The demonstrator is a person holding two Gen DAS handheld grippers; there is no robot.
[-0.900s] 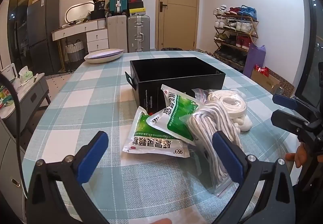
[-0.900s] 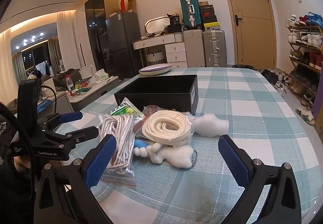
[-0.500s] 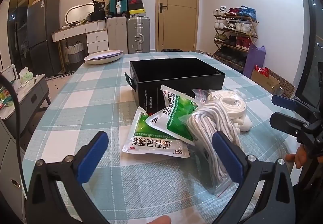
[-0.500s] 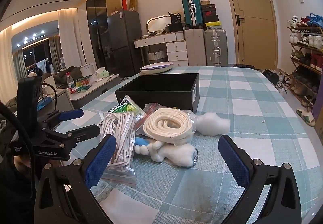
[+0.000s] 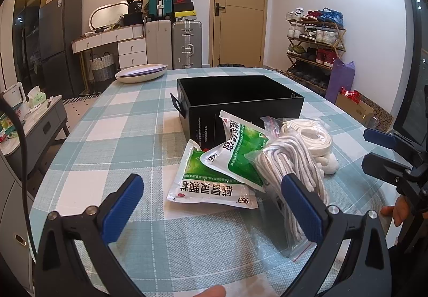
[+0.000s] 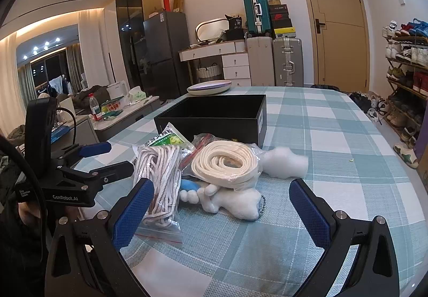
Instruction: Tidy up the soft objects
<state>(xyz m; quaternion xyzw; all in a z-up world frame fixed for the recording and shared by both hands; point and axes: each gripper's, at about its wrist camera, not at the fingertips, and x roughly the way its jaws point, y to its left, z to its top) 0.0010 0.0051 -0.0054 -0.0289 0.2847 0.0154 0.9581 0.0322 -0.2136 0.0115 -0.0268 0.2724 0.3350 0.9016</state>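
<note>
Two claws poised wide open over a heap of soft goods on a checked worktop.

The left claw (image 5: 211,206) and right claw (image 6: 222,212) both gape at full spread, gripping nothing. Between them lie two green packets (image 5: 214,181), a bagged rope bundle (image 6: 160,179), a bagged coil of white strap (image 6: 224,163) and a plush toy (image 6: 232,202), with the black box (image 5: 240,101) at twelve o'clock.

Tablecloth (image 5: 128,136): teal-and-white check. Box (image 5: 240,98): black. In front of the box, sachets (image 5: 214,179): green and white; corded rope (image 6: 160,173): white flecked with brown; coiled webbing (image 6: 224,163): cream. Gripper pads (image 6: 133,214): blue.
</note>
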